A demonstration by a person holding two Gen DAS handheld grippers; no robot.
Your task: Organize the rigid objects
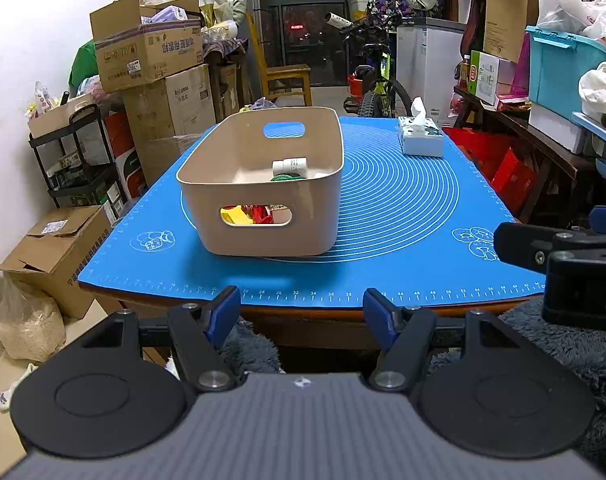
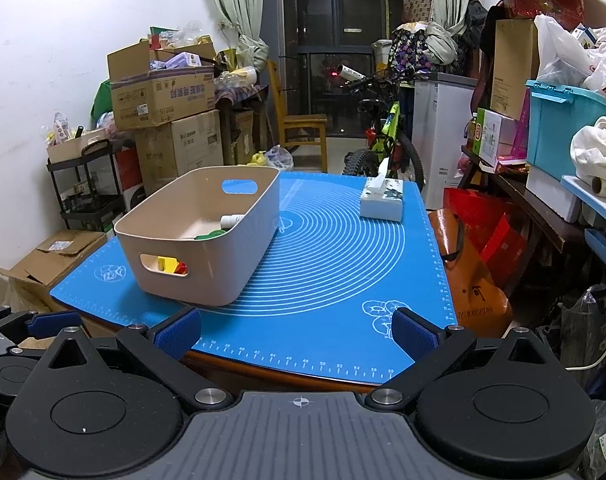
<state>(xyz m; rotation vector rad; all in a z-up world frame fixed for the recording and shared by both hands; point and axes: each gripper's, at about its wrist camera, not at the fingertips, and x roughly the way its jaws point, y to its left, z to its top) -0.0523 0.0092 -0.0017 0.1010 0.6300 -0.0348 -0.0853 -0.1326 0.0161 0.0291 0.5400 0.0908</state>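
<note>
A beige plastic bin (image 1: pixel 263 216) stands on the blue mat (image 1: pixel 403 200); it also shows in the right wrist view (image 2: pixel 207 264). Inside it lie a white bottle (image 1: pixel 290 166), a green item (image 1: pixel 287 178), and yellow and red pieces (image 1: pixel 247 214) seen through the handle hole. My left gripper (image 1: pixel 301 312) is open and empty, held back in front of the table's near edge. My right gripper (image 2: pixel 297 334) is open and empty over the mat's near edge, to the right of the bin. Part of the right gripper shows in the left wrist view (image 1: pixel 563 252).
A tissue box (image 1: pixel 419 138) sits at the mat's far right (image 2: pixel 383 200). Cardboard boxes (image 1: pixel 151 64) and a black cart (image 1: pixel 83 160) stand to the left. A bicycle (image 2: pixel 383 140), a chair (image 2: pixel 299 124) and cluttered shelves (image 2: pixel 543 140) stand beyond and to the right.
</note>
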